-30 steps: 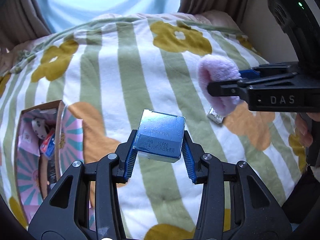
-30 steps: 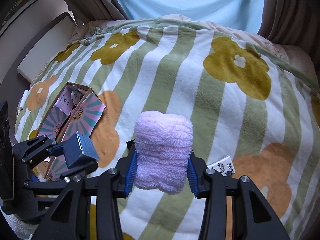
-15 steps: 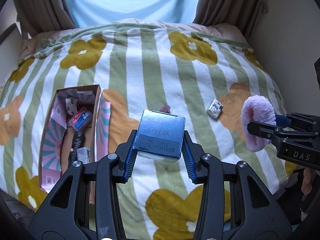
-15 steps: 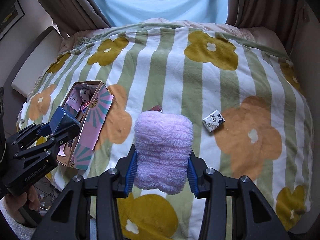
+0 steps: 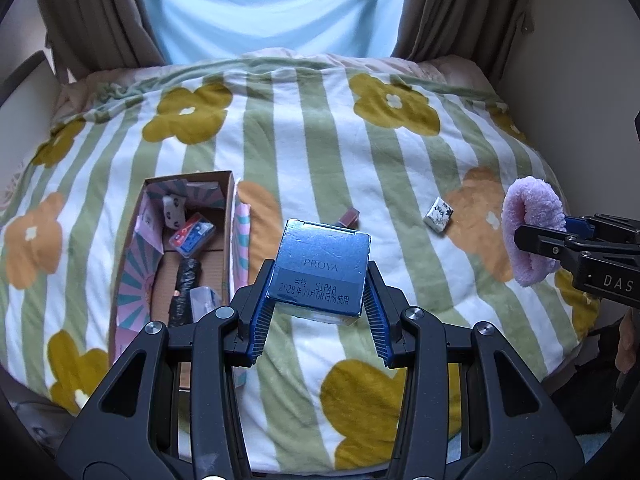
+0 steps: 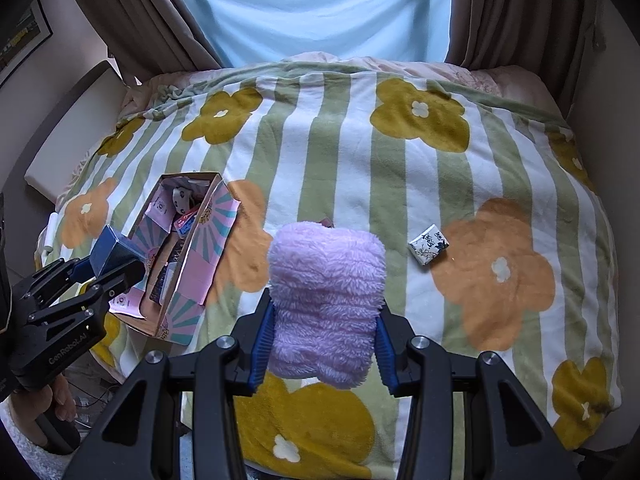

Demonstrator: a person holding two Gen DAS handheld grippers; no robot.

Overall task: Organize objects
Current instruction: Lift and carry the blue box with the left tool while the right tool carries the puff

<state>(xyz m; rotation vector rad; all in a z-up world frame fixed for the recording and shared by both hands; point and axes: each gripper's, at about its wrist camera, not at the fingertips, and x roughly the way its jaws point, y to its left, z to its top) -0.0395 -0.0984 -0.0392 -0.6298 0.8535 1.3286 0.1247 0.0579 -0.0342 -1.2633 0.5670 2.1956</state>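
**Both grippers loaded and held above the bed; deposit into the box is pending**

You work over a bed covered by a striped floral blanket [image 5: 304, 152]. On its left side lies the open cardboard box [image 5: 230, 216], already partly filled: a black roll, a red-and-blue packet and other small items lie inside.

Your right gripper [image 6: 324, 340] is clamped on a fluffy lilac pad [image 6: 326, 304], held in the air over the near edge of the bed, well apart from the box.

Your left gripper [image 5: 318, 312] is clamped on a blue PROYA carton [image 5: 322, 266], also airborne, just right of the box in its own view; from the right wrist view it hangs near the box's near end.

Two items remain loose on the blanket: a small patterned packet [image 5: 438, 214] to the right and a small reddish item [image 5: 348, 217] near the middle.

Judgement: the step in hand is the carry. The left load looks nearest to delivery. Your next move calls for bringing the carton over a free part of the box interior and lowering before release. The pad has the longer crossing, and both arms converge on one opening, so stagger them.
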